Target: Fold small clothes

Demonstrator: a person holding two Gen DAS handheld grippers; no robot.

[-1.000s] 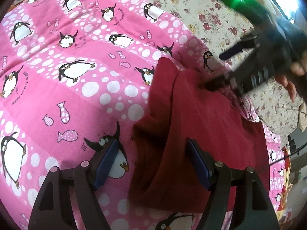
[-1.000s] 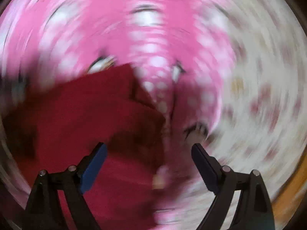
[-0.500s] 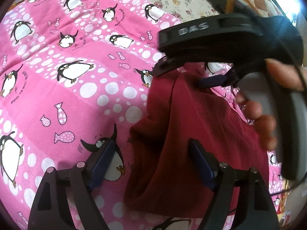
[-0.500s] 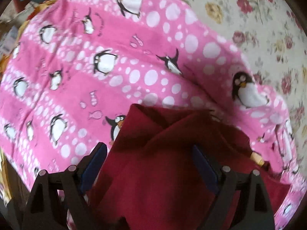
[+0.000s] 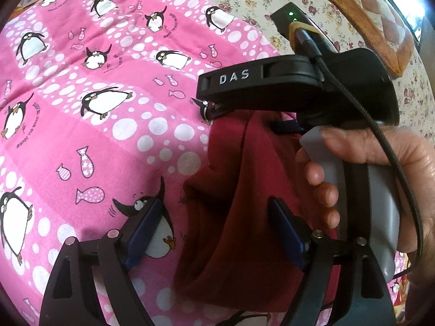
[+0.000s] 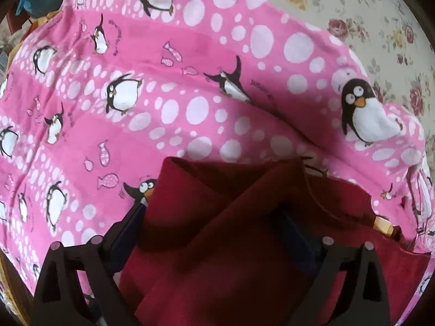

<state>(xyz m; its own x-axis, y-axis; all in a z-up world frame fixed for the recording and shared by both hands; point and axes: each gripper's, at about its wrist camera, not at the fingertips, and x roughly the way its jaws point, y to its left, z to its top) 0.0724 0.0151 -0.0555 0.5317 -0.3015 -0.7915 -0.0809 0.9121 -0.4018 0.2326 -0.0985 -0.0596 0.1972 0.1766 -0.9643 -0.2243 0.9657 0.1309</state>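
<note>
The left claw (image 5: 214,231) stands spread wide at the bottom of its frame, one blue pad over the pink penguin-print fleece blanket (image 5: 108,135), the other over the dark red knit garment (image 5: 244,190), gripping nothing. The right claw (image 6: 214,233) is spread too, low over the same garment (image 6: 244,244), with a raised fold of red cloth lying between its pads; whether the pads touch it I cannot tell. In the left view the right claw's black body fills the centre right, held by the right hand (image 5: 380,176).

The garment lies crumpled in the lower centre of both frames, on the blanket, which covers a cream rose-print bedsheet (image 5: 244,0).

The step in hand looks like taking a raised fold near the garment's upper edge. To do it well, the right claw should close on a single clean layer at the edge, not a bunched ridge, while the left claw pins or pinches the near hem so the cloth stays taut. A small wooden toggle (image 6: 383,224) at centre right could snag.
</note>
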